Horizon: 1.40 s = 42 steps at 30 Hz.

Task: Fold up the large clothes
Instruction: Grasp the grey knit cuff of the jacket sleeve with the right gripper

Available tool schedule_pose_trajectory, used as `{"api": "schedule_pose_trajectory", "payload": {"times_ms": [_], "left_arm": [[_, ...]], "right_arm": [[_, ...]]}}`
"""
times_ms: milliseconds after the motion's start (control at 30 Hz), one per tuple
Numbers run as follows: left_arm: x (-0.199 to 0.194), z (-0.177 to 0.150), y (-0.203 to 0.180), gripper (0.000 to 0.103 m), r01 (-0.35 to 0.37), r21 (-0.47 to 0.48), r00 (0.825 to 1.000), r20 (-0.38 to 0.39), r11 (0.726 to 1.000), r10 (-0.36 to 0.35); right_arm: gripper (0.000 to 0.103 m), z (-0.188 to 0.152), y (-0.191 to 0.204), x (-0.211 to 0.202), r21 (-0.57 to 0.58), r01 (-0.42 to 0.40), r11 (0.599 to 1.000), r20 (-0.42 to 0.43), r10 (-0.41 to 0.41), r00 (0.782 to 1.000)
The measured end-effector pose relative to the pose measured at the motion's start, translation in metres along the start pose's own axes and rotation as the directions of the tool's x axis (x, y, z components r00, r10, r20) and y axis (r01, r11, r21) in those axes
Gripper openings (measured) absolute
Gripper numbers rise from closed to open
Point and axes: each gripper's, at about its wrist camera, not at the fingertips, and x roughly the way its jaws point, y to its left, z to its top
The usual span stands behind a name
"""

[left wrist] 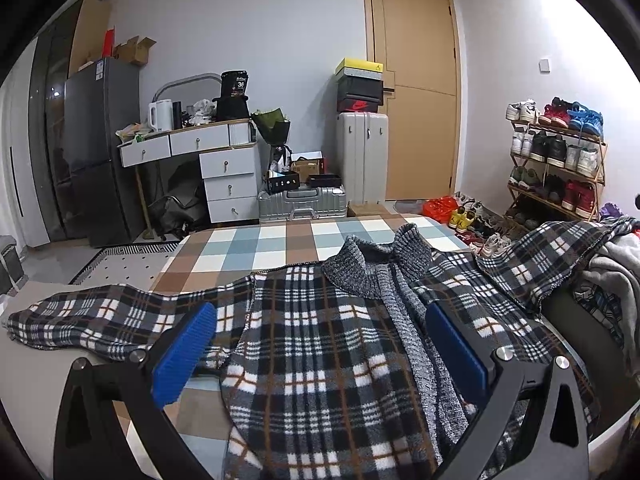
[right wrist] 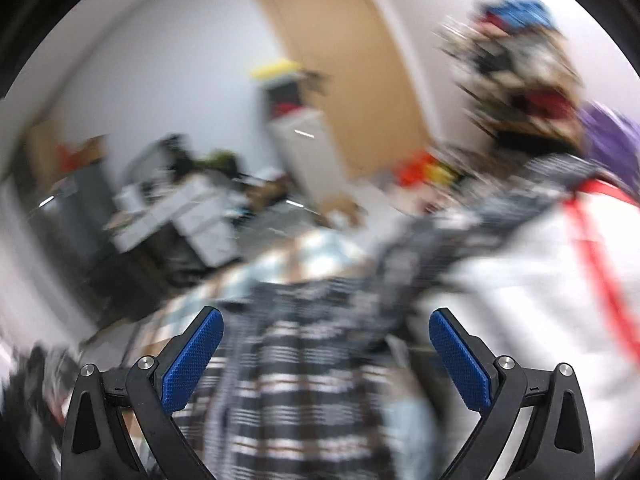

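fingers of the left gripper (left wrist: pixel 320 344) stand wide apart, blue pads (left wrist: pixel 184 354) hovering over a plaid jacket (left wrist: pixel 320 360) and gripping nothing. fingers of the right gripper (right wrist: pixel 326 354) are likewise spread and empty; that view is heavily motion-blurred, so only plaid cloth beneath it and a white garment with red stripes (right wrist: pixel 560 280) at its right can be made out. the jacket lies front-up across a checked bedspread (left wrist: pixel 260 248), grey knit collar (left wrist: pixel 380 264) toward the far edge, one sleeve (left wrist: pixel 92 316) stretched flat to the left, the other sleeve (left wrist: pixel 560 252) draped over a heap of clothes (left wrist: pixel 616 268) at the right. judged stage: spread out, no fold yet made. risks: the draped sleeve may drag the heap along when pulled inward; a pinch of thick fleece may catch both layers and bunch the front; a blurred, fast right approach may miss the hem.
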Motion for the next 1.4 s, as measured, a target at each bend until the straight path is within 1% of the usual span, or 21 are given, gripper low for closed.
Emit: {"api": "schedule_pose_trajectory", "payload": {"times_ms": [67, 167, 267, 333, 400, 467, 533, 600, 700, 733, 767, 833, 867, 900, 933, 1033, 1133, 1267, 1333, 1367, 1400], "left_arm": [[0.003, 0.001, 0.003, 0.102, 0.016, -0.018, 1.000, -0.016, 1.000, -0.016], [0.006, 0.000, 0.007, 0.102, 0.018, -0.036, 0.999, -0.034, 0.999, -0.019], [0.008, -0.002, 0.008, 0.102, 0.015, -0.035, 0.999, -0.044, 0.999, -0.016], [0.009, -0.002, 0.008, 0.102, 0.009, -0.025, 0.999, -0.044, 1.000, -0.010], [0.010, -0.004, 0.008, 0.102, 0.002, -0.011, 0.999, -0.045, 1.000, -0.002], [0.012, -0.005, 0.007, 0.102, -0.003, 0.001, 0.999, -0.052, 1.000, 0.003], [0.013, -0.005, 0.008, 0.102, -0.001, 0.005, 0.998, -0.059, 1.000, 0.001], [0.015, -0.006, 0.009, 0.102, -0.002, 0.008, 0.998, -0.066, 1.000, 0.003], [0.017, -0.006, 0.010, 0.102, -0.009, 0.018, 0.998, -0.068, 1.000, 0.010], [0.018, -0.006, 0.010, 0.102, -0.010, 0.020, 0.997, -0.070, 1.000, 0.011], [0.019, -0.006, 0.010, 0.102, -0.010, 0.021, 0.997, -0.074, 1.000, 0.012], [0.019, -0.007, 0.010, 0.102, -0.012, 0.023, 0.997, -0.077, 1.000, 0.014], [0.019, -0.007, 0.010, 0.102, -0.012, 0.024, 0.997, -0.077, 1.000, 0.014], [0.019, -0.007, 0.010, 0.102, -0.012, 0.024, 0.997, -0.077, 1.000, 0.013], [0.019, -0.007, 0.011, 0.102, -0.012, 0.023, 0.997, -0.076, 1.000, 0.014], [0.020, -0.006, 0.010, 0.102, -0.009, 0.023, 0.997, -0.072, 1.000, 0.011], [0.017, -0.006, 0.012, 0.102, -0.013, 0.020, 0.998, -0.061, 1.000, 0.014], [0.013, -0.003, 0.020, 0.102, -0.028, 0.011, 0.999, -0.046, 1.000, 0.029], [0.010, 0.001, 0.028, 0.102, -0.054, -0.002, 0.998, -0.029, 0.999, 0.053], [0.008, 0.003, 0.033, 0.102, -0.064, -0.015, 0.998, -0.019, 0.998, 0.064], [0.008, 0.005, 0.037, 0.102, -0.070, -0.026, 0.998, -0.013, 0.997, 0.069]], "right_arm": [[0.103, 0.027, -0.043, -0.004, 0.041, 0.091, 0.995, -0.029, -0.090, 0.996], [0.103, 0.062, -0.096, -0.005, 0.132, 0.175, 0.976, -0.075, -0.166, 0.983], [0.103, 0.093, -0.137, -0.006, 0.235, 0.204, 0.950, -0.096, -0.187, 0.978], [0.103, 0.108, -0.162, 0.000, 0.306, 0.198, 0.931, -0.125, -0.167, 0.978], [0.103, 0.120, -0.181, 0.014, 0.358, 0.198, 0.912, -0.179, -0.141, 0.974], [0.103, 0.129, -0.202, 0.026, 0.401, 0.237, 0.885, -0.220, -0.158, 0.963], [0.103, 0.136, -0.215, 0.035, 0.425, 0.257, 0.868, -0.237, -0.168, 0.957], [0.103, 0.140, -0.221, 0.042, 0.433, 0.298, 0.851, -0.252, -0.203, 0.946], [0.102, 0.145, -0.223, 0.058, 0.405, 0.380, 0.832, -0.297, -0.273, 0.915], [0.092, 0.145, -0.224, 0.063, 0.391, 0.415, 0.821, -0.313, -0.306, 0.899], [0.078, 0.145, -0.227, 0.068, 0.376, 0.443, 0.814, -0.325, -0.331, 0.886], [0.062, 0.144, -0.226, 0.073, 0.351, 0.489, 0.799, -0.330, -0.383, 0.863], [0.052, 0.145, -0.226, 0.074, 0.347, 0.487, 0.802, -0.314, -0.390, 0.866], [0.046, 0.145, -0.227, 0.072, 0.342, 0.481, 0.807, -0.287, -0.398, 0.871], [0.036, 0.146, -0.225, 0.070, 0.334, 0.484, 0.808, -0.263, -0.414, 0.872], [0.020, 0.148, -0.209, 0.061, 0.271, 0.486, 0.831, -0.184, -0.451, 0.874], [0.015, 0.152, -0.184, 0.056, 0.184, 0.488, 0.853, -0.121, -0.473, 0.873], [0.015, 0.157, -0.136, 0.036, 0.106, 0.474, 0.874, 0.026, -0.479, 0.877], [0.015, 0.161, -0.109, 0.031, 0.069, 0.467, 0.881, 0.086, -0.472, 0.877], [0.015, 0.162, -0.096, 0.028, 0.057, 0.456, 0.888, 0.107, -0.459, 0.882], [0.015, 0.163, -0.076, 0.024, 0.027, 0.430, 0.902, 0.138, -0.429, 0.893]]}}
